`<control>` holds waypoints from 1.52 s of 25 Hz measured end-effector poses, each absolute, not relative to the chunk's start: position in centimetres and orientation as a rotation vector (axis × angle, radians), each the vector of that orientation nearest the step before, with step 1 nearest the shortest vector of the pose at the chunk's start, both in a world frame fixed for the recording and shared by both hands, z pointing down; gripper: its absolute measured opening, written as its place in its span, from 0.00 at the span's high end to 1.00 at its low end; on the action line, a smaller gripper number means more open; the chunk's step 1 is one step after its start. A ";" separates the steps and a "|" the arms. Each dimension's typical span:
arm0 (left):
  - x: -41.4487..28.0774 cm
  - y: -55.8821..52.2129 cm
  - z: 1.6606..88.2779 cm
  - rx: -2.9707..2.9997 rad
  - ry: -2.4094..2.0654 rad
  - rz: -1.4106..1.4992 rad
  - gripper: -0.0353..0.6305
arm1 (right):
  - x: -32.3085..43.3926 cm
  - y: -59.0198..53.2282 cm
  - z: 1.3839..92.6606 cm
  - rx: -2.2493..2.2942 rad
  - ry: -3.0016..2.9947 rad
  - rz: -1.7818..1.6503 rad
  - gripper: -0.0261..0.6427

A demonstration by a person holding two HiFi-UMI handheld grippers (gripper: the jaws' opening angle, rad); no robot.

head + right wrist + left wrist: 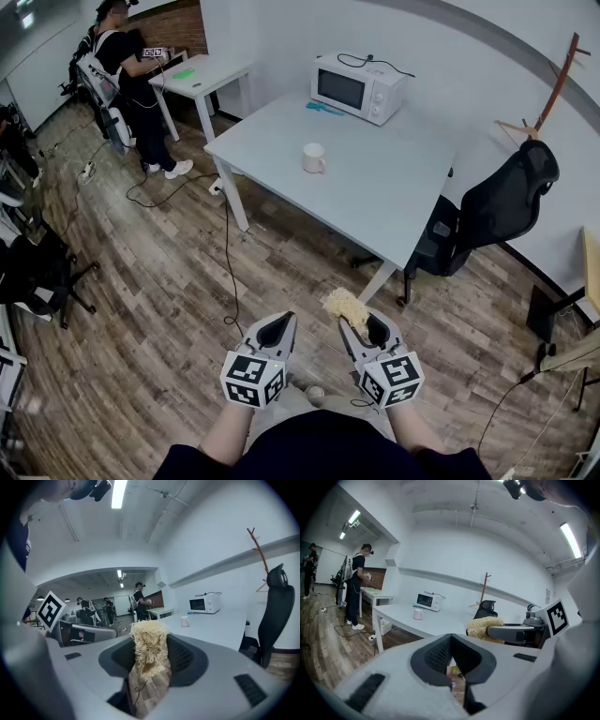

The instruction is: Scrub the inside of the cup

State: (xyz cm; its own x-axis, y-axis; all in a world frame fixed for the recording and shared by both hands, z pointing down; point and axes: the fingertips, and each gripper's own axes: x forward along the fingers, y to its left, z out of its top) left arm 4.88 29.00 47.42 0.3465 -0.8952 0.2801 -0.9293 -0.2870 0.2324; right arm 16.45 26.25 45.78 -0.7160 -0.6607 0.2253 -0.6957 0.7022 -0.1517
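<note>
A white cup (313,157) stands upright near the middle of a white table (375,187), well ahead of both grippers; it also shows small in the left gripper view as the cup (417,614) and in the right gripper view as the cup (185,621). My right gripper (354,323) is shut on a pale yellow fibrous scrubber (343,305), whose tuft (147,646) sticks out between the jaws. My left gripper (275,331) is shut with nothing in it. Both are held low over the wooden floor, short of the table.
A white microwave (357,87) sits at the table's far edge with a teal item (324,108) beside it. A black office chair (492,211) stands right of the table. A person (127,75) works at another desk (202,75) at far left. Cables (225,244) run across the floor.
</note>
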 end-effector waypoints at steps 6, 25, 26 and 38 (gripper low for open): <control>6.2 30.0 47.2 2.270 -1.639 0.112 0.92 | 17.4 27.6 45.7 1.097 -2.769 0.319 0.70; 7.3 28.6 48.3 2.229 -1.647 0.124 0.92 | 17.7 26.5 46.2 1.042 -2.781 0.381 0.69; 7.4 28.3 48.4 2.232 -1.642 0.126 0.92 | 17.8 26.3 46.5 1.042 -2.777 0.390 0.69; 3.5 19.9 48.6 2.276 -1.615 0.151 0.92 | 13.8 18.7 47.2 1.046 -2.748 0.397 0.70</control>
